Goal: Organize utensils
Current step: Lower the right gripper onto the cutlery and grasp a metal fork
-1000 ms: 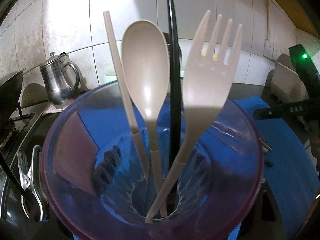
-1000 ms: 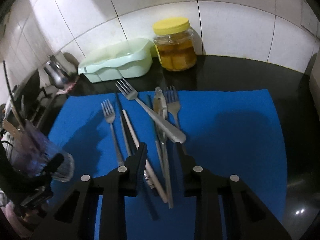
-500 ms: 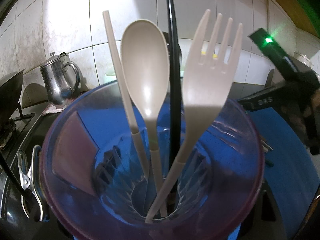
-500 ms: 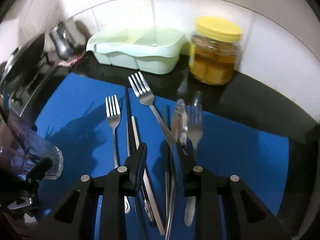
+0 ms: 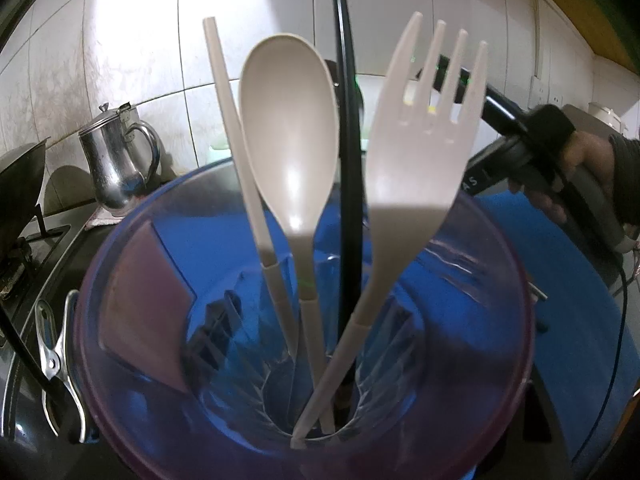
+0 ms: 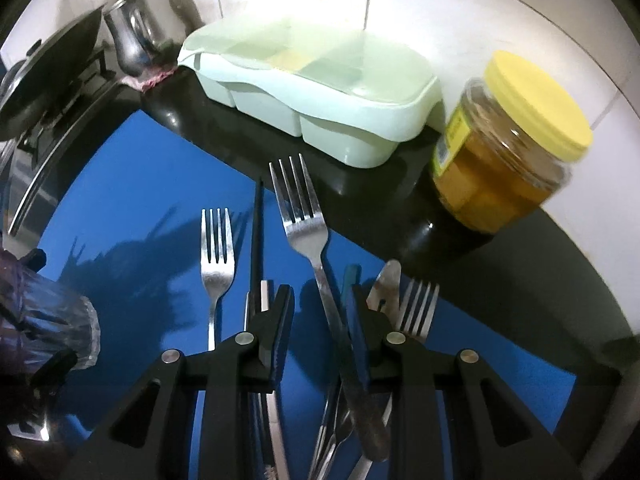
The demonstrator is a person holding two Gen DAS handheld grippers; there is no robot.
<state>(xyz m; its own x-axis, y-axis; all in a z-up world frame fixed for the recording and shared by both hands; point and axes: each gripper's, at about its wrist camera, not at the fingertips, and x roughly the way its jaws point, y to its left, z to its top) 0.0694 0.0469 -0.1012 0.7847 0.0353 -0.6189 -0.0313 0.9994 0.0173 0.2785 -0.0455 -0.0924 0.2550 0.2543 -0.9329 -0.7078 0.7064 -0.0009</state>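
A wall of large glossy white tiles [image 6: 460, 20] runs along the far side of a black polished countertop [image 6: 500, 280], with a bright glare of light on the tiles. The tiles at far left look smudged and stained [image 5: 60, 92]. A white wall socket [image 5: 546, 94] sits on the tiles at far right, under a strip of brown wood trim [image 5: 560, 4]. A stove top with a black pan support [image 6: 60, 112] lies at left.

You are seeing only the white letters "AS" showing on the black body of the right gripper [image 5: 486, 178] (the rest is being cut off by the beige fork [image 5: 416, 152]); the jar's [image 6: 508, 160] yellow label is staying too blurred to read.
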